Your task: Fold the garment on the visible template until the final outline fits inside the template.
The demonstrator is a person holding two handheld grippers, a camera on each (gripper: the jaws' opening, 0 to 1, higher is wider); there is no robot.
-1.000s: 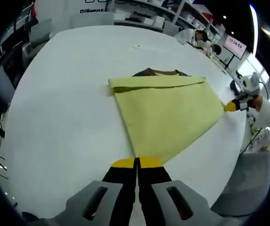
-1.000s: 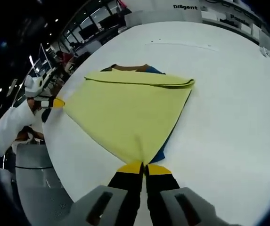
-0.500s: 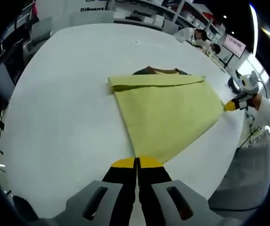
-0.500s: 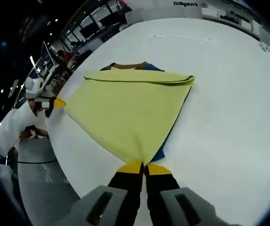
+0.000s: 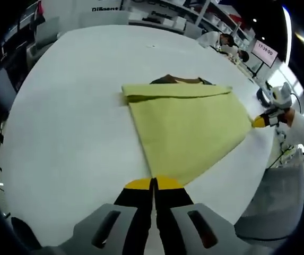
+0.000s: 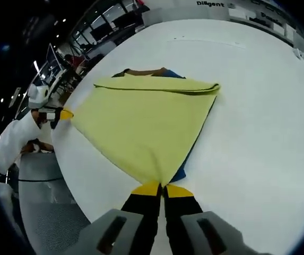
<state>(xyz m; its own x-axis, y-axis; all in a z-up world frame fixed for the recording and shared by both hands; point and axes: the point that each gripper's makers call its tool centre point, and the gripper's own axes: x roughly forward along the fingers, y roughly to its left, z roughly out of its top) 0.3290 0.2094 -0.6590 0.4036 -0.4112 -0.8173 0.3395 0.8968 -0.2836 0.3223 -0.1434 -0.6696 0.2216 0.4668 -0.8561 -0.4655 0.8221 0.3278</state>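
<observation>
The yellow garment (image 5: 189,130) is lying partly folded on the white worktop (image 5: 67,138), covering a blue template (image 6: 179,173) whose edge is peeking out. The left gripper (image 5: 154,183) is pinching one near corner of the cloth with its jaws pressed together. The right gripper (image 6: 162,188) is pinching the other corner, stretching the fabric taut between them.
</observation>
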